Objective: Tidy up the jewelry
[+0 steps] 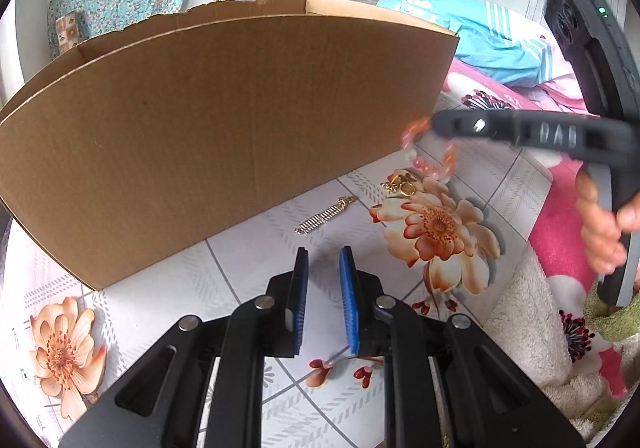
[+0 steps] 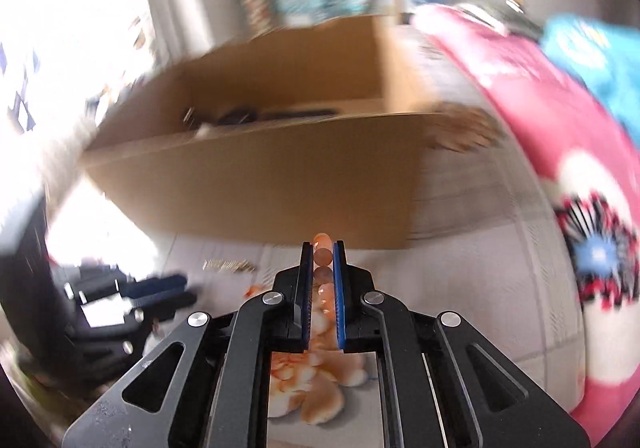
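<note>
My right gripper (image 2: 323, 248) is shut on an orange-pink bead bracelet (image 2: 322, 256); in the left wrist view the gripper (image 1: 434, 124) holds the blurred bracelet (image 1: 430, 155) in the air by the right end of the cardboard box (image 1: 224, 119). A gold chain bracelet (image 1: 325, 216) and a small gold piece with rings (image 1: 402, 183) lie on the flowered tablecloth (image 1: 248, 264) before the box. My left gripper (image 1: 323, 254) is open and empty, low over the cloth, short of the gold chain. The box (image 2: 260, 183) is open on top with dark items inside.
A pink flowered blanket (image 2: 560, 135) and blue cloth (image 1: 500, 43) lie right of the table. A white fluffy towel (image 1: 528, 324) hangs at the table's right edge. The left gripper (image 2: 132, 300) shows at the left in the right wrist view.
</note>
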A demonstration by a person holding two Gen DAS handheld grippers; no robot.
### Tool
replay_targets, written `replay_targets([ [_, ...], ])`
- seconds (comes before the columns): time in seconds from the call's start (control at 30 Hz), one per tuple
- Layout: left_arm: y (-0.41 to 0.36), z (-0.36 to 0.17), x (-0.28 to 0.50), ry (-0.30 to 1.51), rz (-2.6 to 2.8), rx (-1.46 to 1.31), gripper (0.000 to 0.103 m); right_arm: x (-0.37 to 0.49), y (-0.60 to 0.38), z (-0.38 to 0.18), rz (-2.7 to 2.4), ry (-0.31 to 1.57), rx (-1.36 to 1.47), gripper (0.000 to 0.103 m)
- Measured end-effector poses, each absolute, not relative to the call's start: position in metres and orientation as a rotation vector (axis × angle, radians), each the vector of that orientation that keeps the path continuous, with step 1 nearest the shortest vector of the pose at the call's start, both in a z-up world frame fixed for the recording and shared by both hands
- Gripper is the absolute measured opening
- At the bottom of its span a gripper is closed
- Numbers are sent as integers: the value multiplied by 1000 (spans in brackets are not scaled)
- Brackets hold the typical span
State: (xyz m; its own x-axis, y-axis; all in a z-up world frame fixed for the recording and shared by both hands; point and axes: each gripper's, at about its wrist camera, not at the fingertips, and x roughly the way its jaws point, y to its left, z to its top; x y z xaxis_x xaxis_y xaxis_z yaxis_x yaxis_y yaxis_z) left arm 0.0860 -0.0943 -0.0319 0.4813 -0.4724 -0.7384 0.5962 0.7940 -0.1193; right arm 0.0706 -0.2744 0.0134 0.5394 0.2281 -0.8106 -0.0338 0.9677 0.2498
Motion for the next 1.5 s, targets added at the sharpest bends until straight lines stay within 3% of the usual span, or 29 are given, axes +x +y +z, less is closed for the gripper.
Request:
replay_targets([
  [0.17,-97,-31,86,831,-641,183,17,65,-318,2,54,1022,386,14],
  [0.3,-103,-27,85,784,-615,249,23,45,-325,1,10,1016,416,34],
  [0.7,-115,-35,105,795,-629,288,23,29,-317,15,63,969,395,35],
  [0.83,-117,-35,104,791,-637,309,9,28,-305,20,99,959,376,35],
  [0.93,-118,-35,102,787,-640,329,5,32,-295,19,144,964,386,35],
  [1.5,-89,-33,86,816,-615,272,5,62,-216,2,334,1035,171,35],
])
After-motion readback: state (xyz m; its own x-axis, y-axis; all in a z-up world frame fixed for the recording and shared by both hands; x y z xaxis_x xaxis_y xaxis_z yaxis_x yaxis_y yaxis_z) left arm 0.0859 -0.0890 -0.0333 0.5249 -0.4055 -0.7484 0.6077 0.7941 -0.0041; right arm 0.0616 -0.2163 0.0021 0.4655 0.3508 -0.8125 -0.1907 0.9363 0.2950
